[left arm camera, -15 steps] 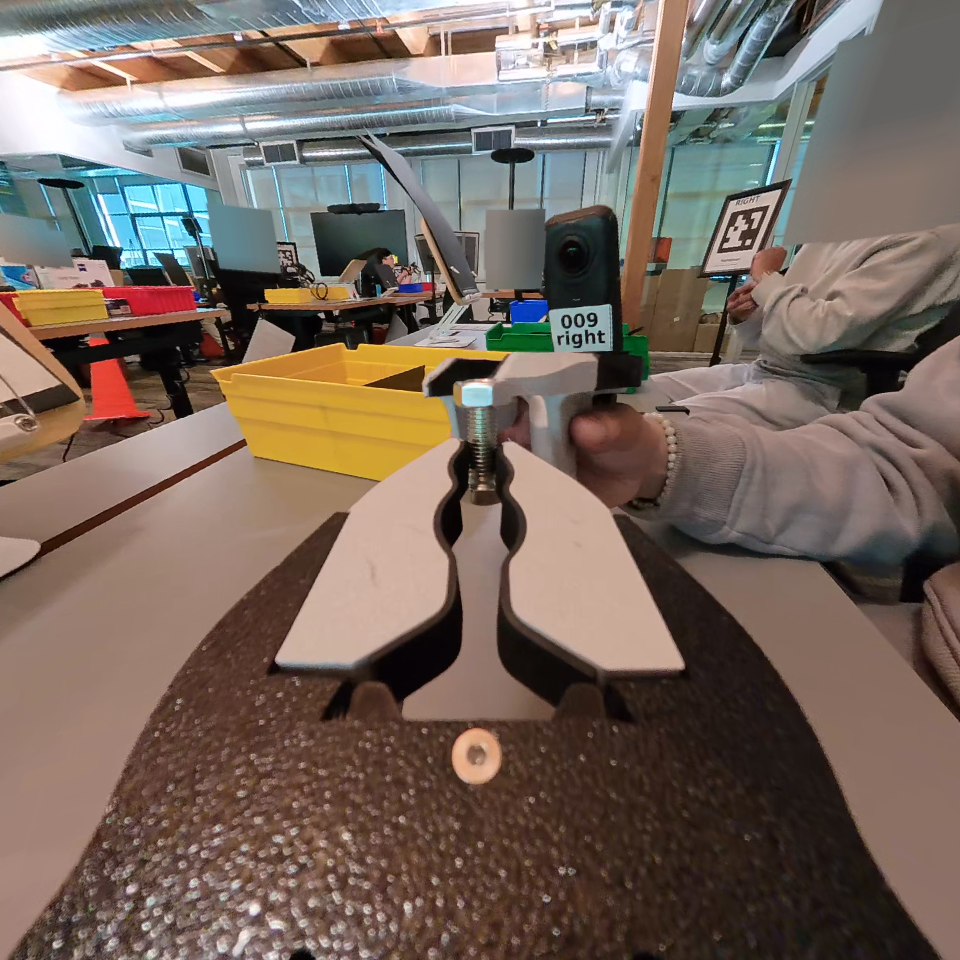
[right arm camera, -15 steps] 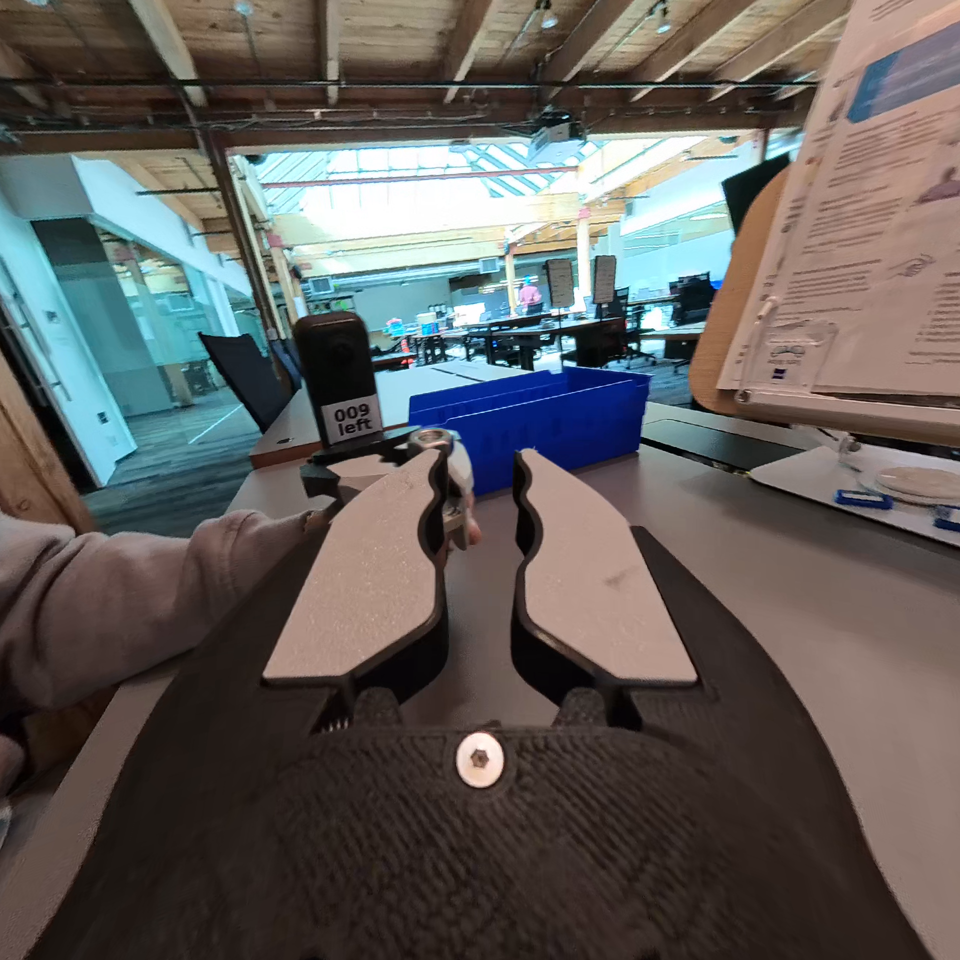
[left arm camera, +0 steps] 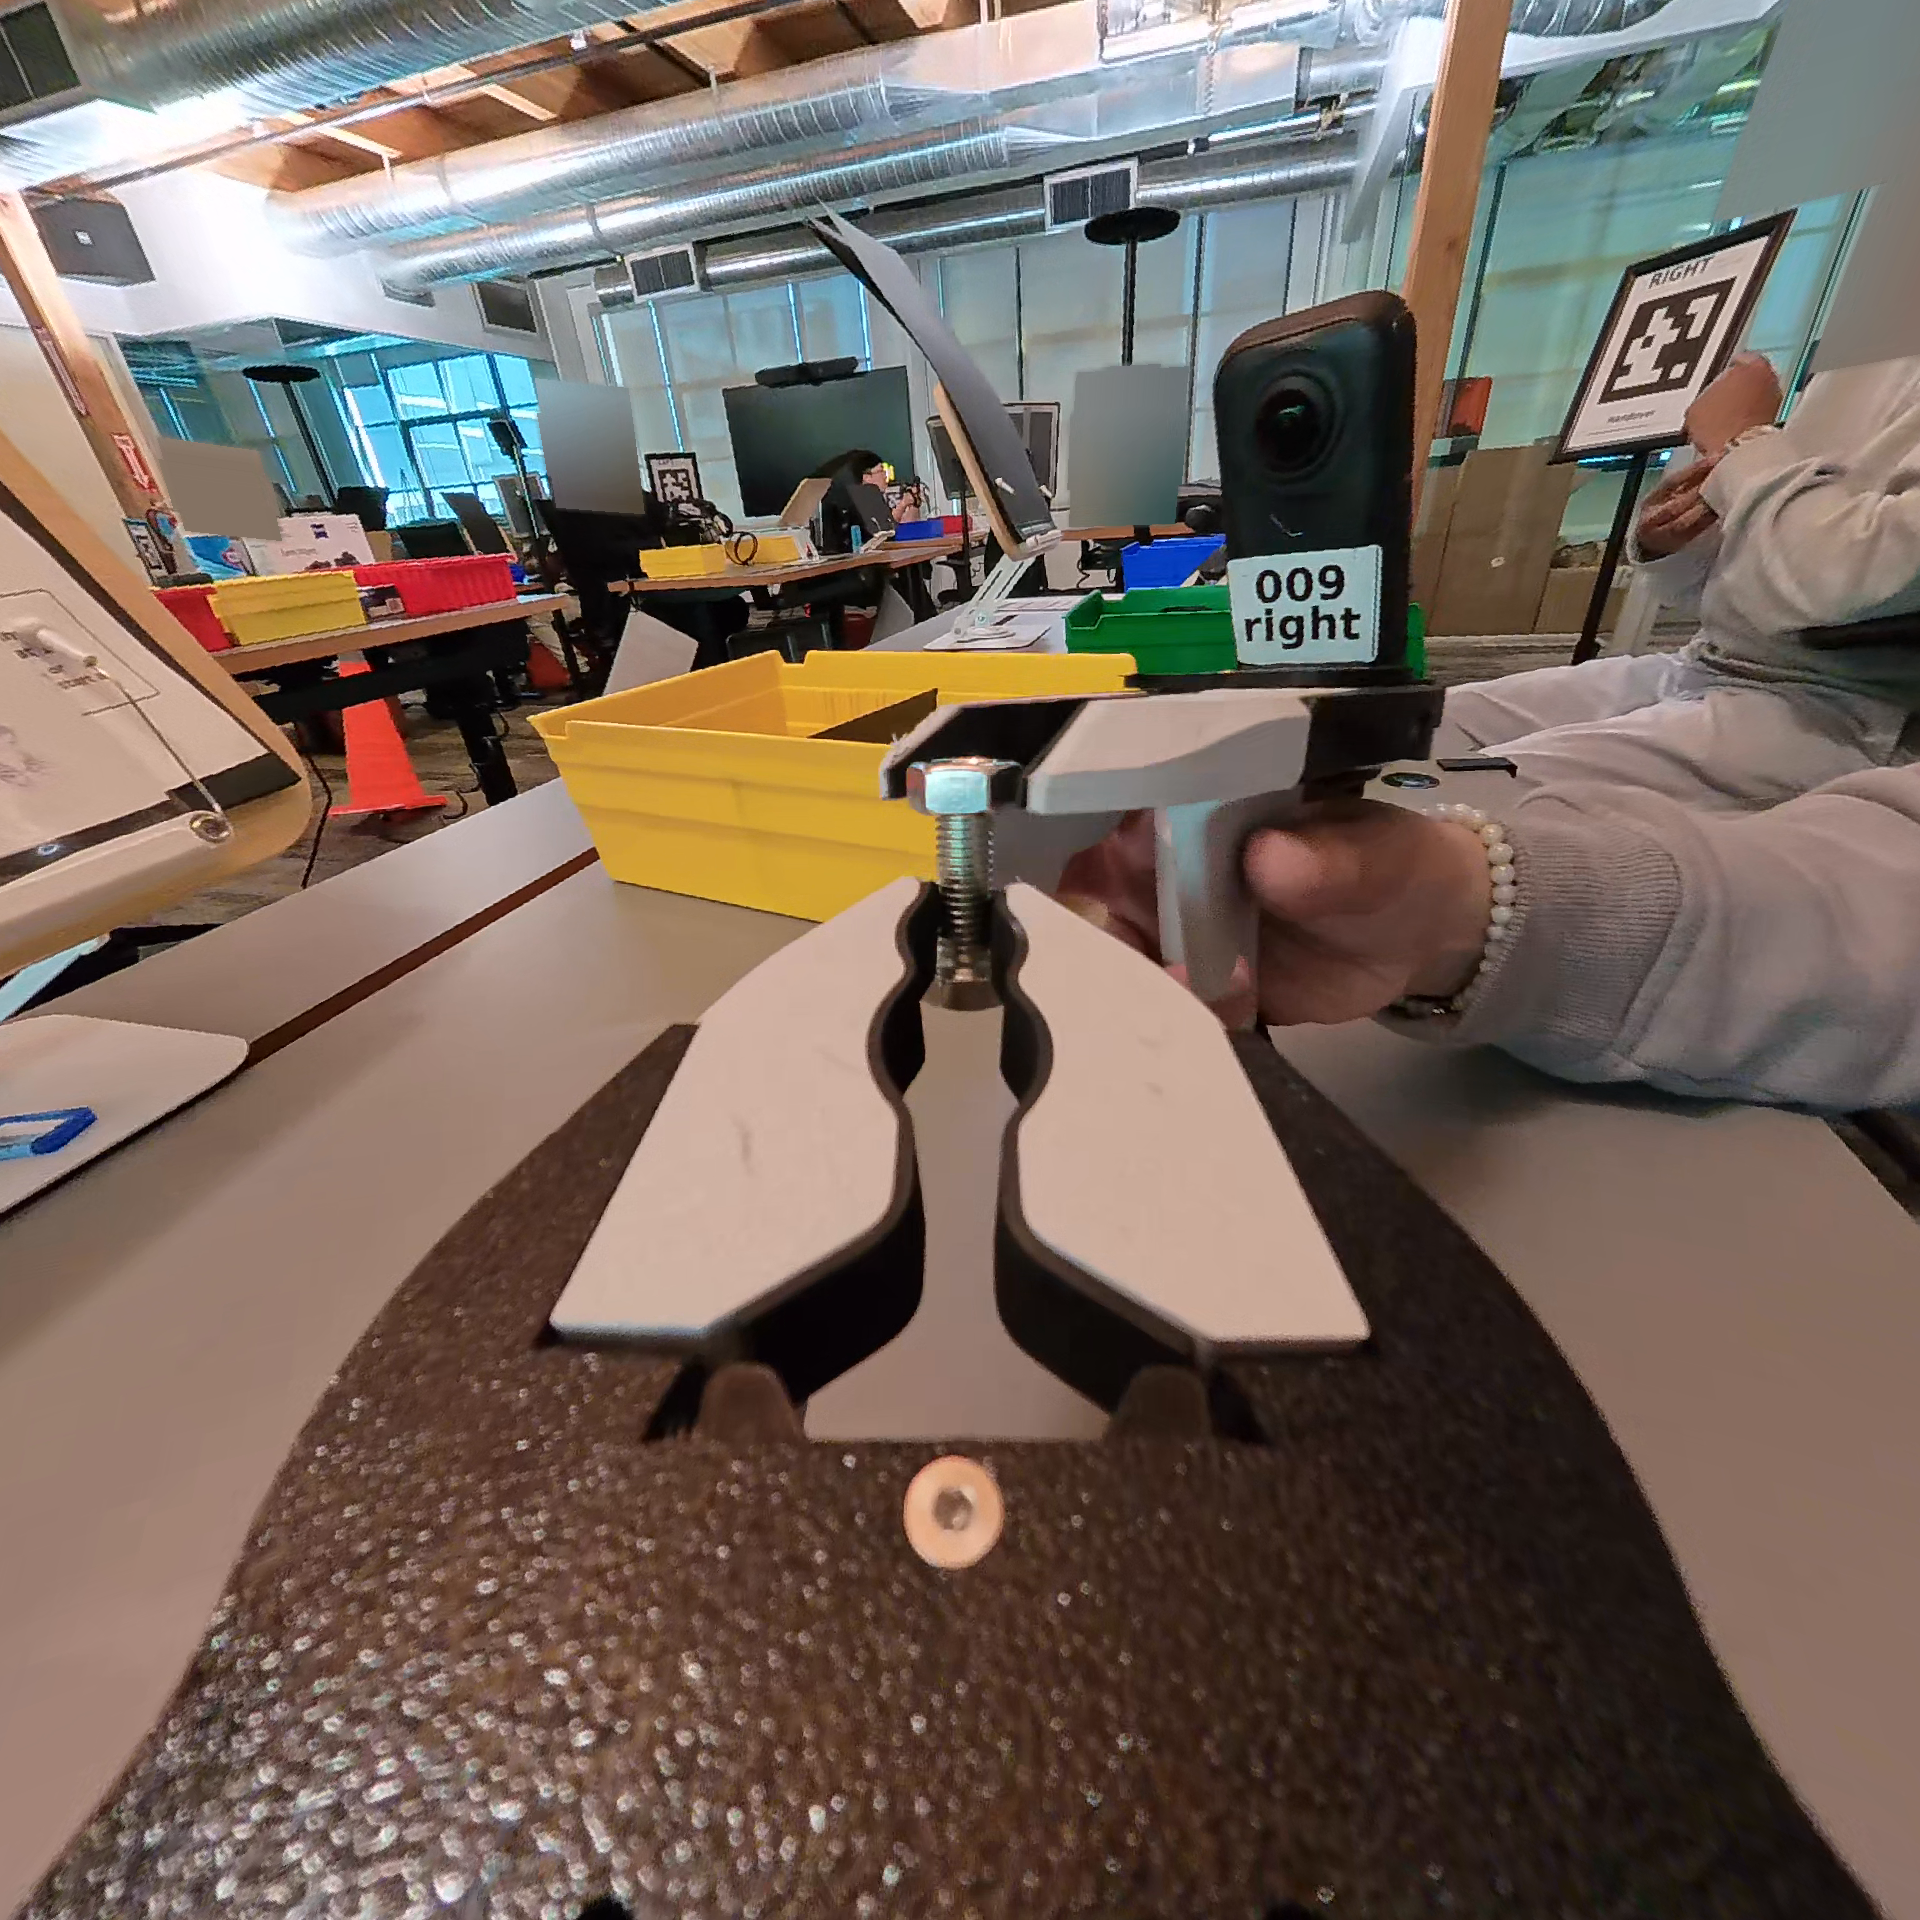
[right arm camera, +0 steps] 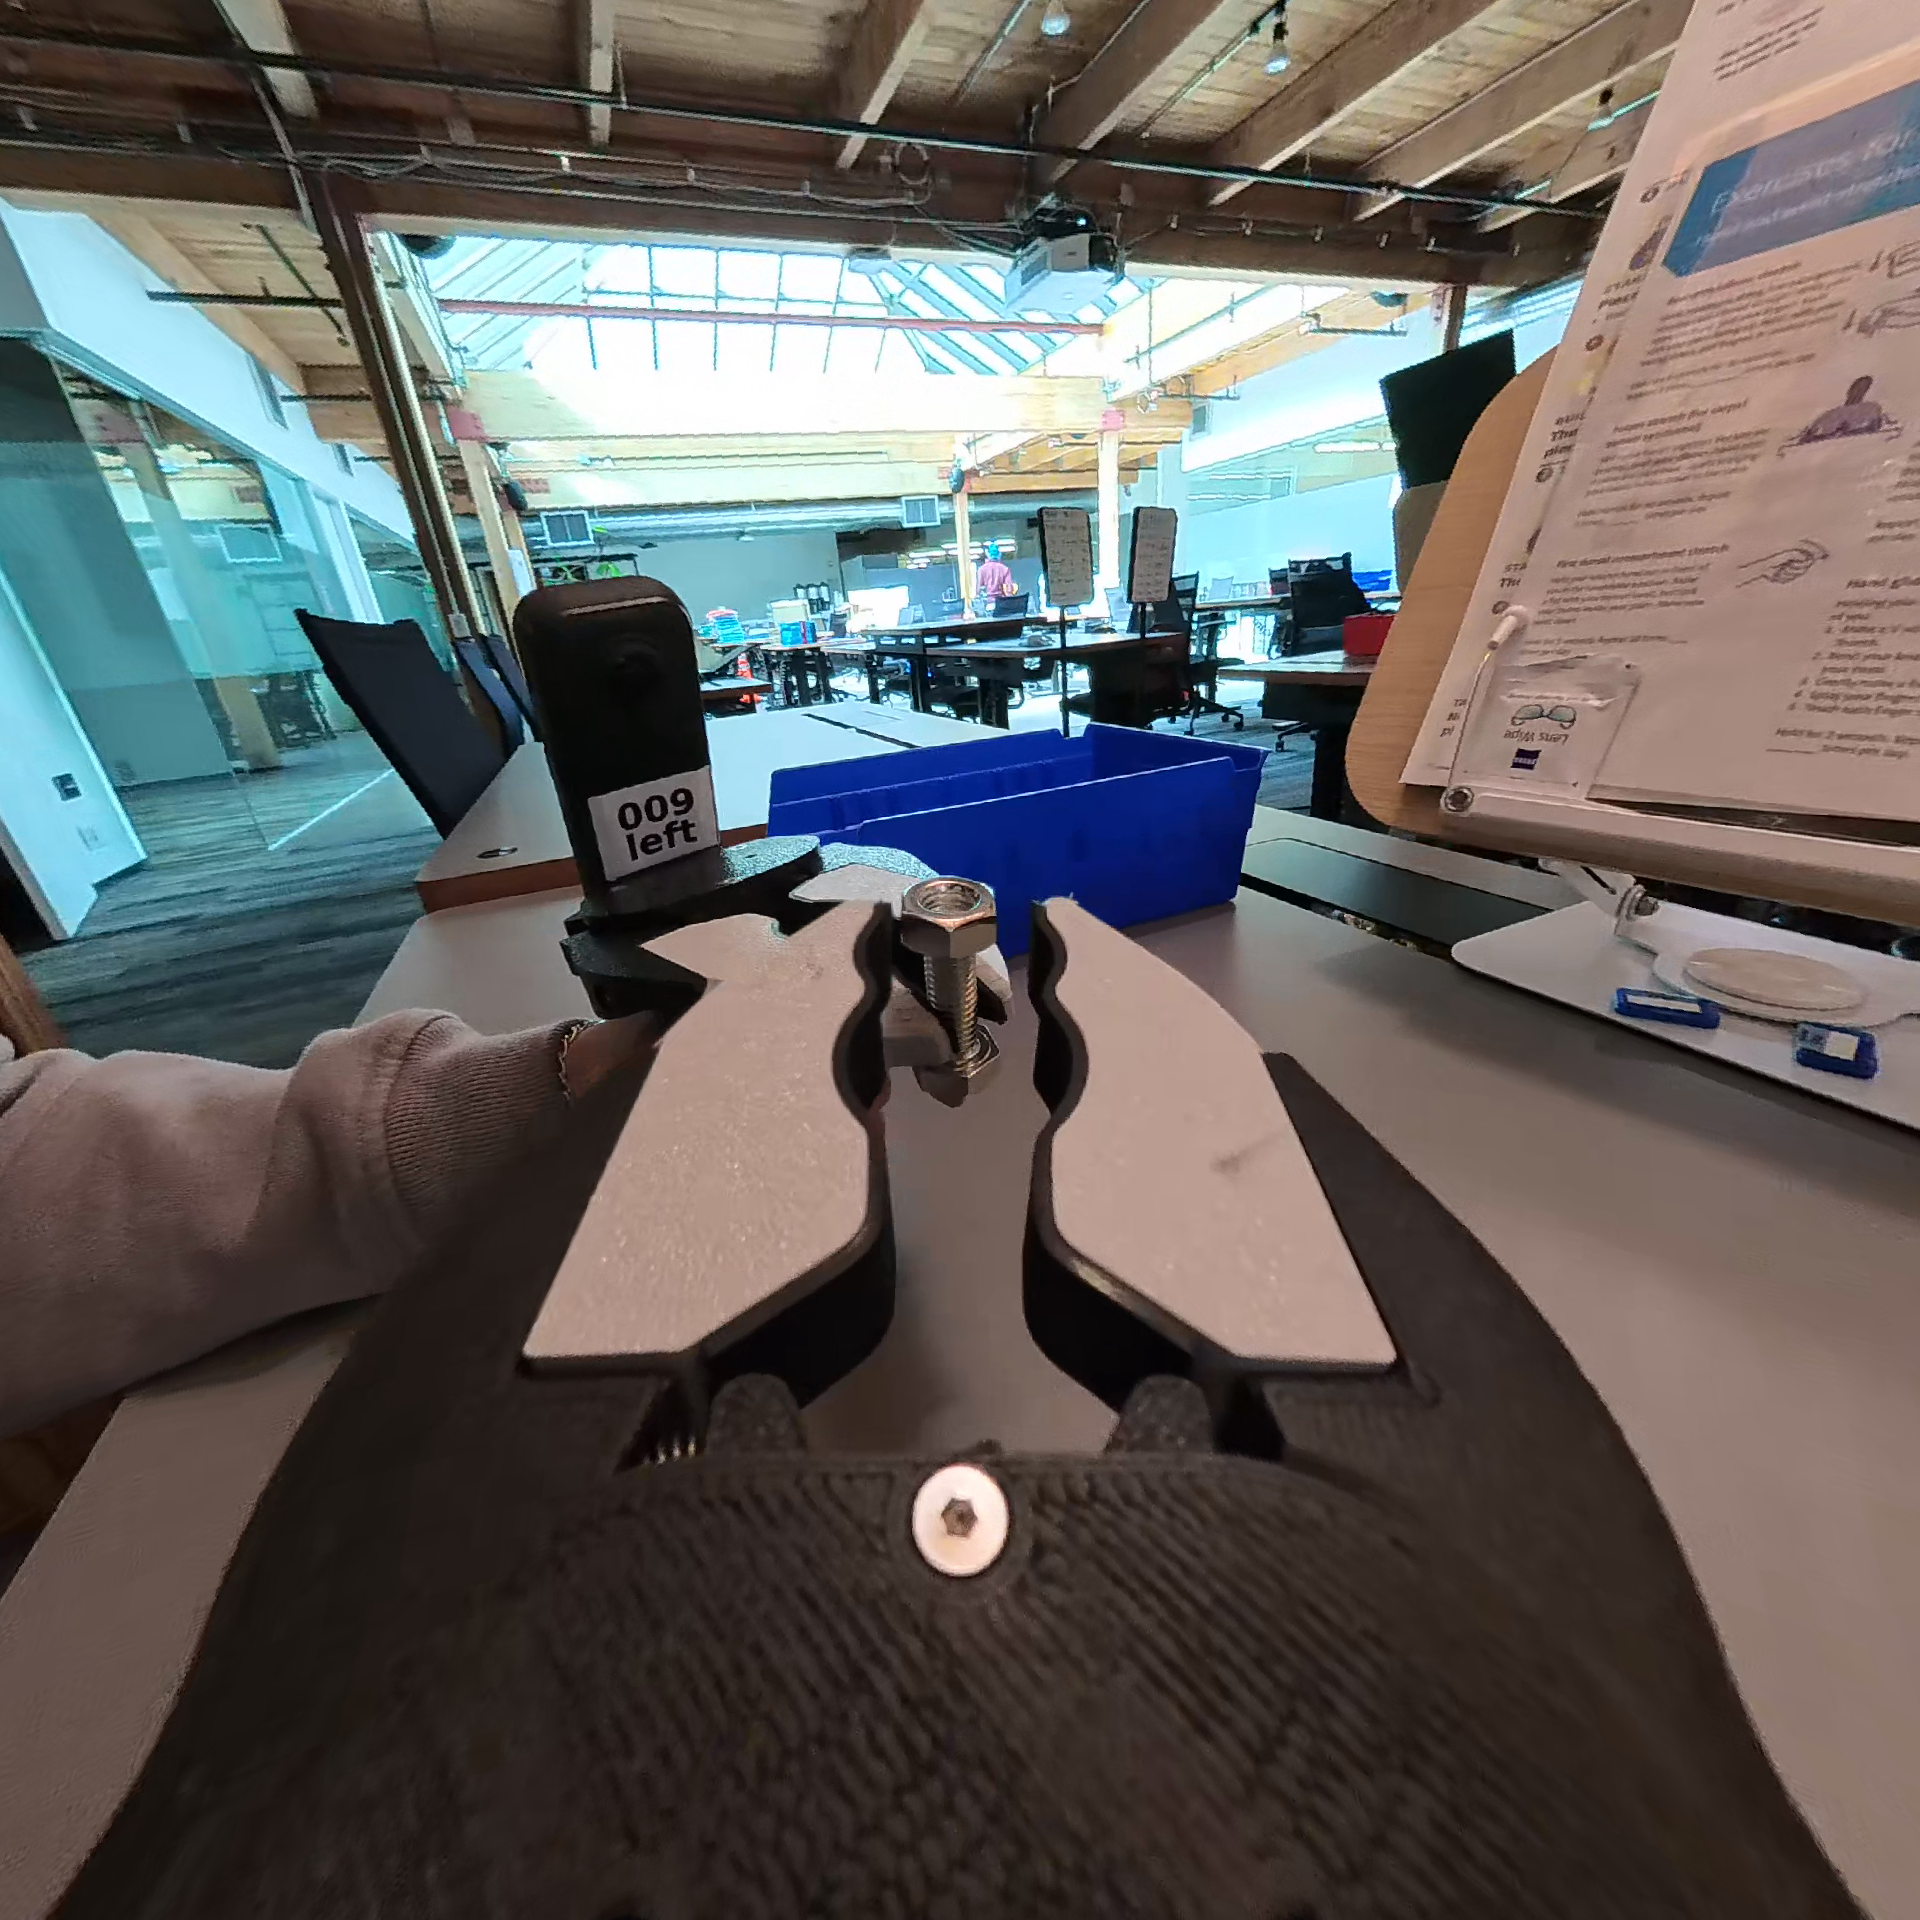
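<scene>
While the left gripper [left arm camera: 961, 940] clamps the threaded shank of an upright steel bolt [left arm camera: 961, 883] at centre frame, the right gripper [right arm camera: 961, 971] has its jaws spread around the hex nut [right arm camera: 945, 914] at the bolt's top, a gap showing beside the nut. Behind stand a yellow bin [left arm camera: 727, 790] at mid-left of the left view and a blue bin [right arm camera: 1091, 810] right of centre in the right view, both on the grey table [right arm camera: 1558, 1299].

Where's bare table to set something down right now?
Free: grey table between the yellow bin and the white stand base, left of the left gripper; also the stretch before the blue bin, right of the right gripper. Crowded: the centre, where both grippers meet at the bolt.
</scene>
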`<state>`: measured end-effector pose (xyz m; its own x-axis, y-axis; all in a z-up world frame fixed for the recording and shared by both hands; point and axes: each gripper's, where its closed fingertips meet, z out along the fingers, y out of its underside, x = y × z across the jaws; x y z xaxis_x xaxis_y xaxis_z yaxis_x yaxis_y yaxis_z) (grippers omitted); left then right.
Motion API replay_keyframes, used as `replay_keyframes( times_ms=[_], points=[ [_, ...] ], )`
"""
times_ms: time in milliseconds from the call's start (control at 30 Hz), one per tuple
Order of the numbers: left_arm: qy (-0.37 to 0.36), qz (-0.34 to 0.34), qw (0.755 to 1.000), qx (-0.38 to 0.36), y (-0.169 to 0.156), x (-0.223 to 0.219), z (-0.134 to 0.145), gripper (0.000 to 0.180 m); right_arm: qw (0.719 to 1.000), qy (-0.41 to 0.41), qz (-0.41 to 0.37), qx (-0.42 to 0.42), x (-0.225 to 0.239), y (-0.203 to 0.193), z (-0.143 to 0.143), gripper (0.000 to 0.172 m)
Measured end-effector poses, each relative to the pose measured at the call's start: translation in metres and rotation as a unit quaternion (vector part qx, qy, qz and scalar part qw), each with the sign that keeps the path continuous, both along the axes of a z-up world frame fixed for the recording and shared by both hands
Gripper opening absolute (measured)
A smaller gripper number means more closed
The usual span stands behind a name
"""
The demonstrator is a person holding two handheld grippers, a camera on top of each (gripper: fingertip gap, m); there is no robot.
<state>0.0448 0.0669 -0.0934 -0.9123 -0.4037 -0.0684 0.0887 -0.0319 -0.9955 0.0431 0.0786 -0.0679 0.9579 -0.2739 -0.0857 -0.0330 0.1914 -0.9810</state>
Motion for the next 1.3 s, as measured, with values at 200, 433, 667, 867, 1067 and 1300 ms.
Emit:
replay_keyframes(
  times_ms=[200,433,667,867,1067,1300],
  points=[
    [0.0,-0.002,1.0,0.001,0.0,0.0,-0.001,0.009,1.0,-0.014,0.005,-0.002,-0.003,0.0,0.001,0.017],
    [0.004,-0.031,0.999,-0.011,-0.002,-0.008,0.003,0.009,0.998,-0.001,0.054,0.011,-0.009,-0.003,0.005,0.017],
    [0.007,-0.044,0.999,-0.008,-0.004,-0.011,0.003,0.009,0.998,-0.014,0.065,0.008,-0.013,-0.003,0.006,0.016],
    [0.006,-0.038,0.999,-0.006,-0.003,-0.009,0.002,0.009,0.998,0.003,0.067,0.009,-0.011,-0.004,0.004,0.016],
    [0.009,-0.028,1.0,-0.01,0.0,-0.006,0.002,0.009,0.999,0.011,0.05,0.011,-0.005,-0.007,0.003,0.018],
    [0.005,-0.024,1.0,-0.006,-0.001,-0.006,0.002,0.009,0.999,0.029,0.039,0.024,0.002,-0.011,0.003,0.028]
  ],
)
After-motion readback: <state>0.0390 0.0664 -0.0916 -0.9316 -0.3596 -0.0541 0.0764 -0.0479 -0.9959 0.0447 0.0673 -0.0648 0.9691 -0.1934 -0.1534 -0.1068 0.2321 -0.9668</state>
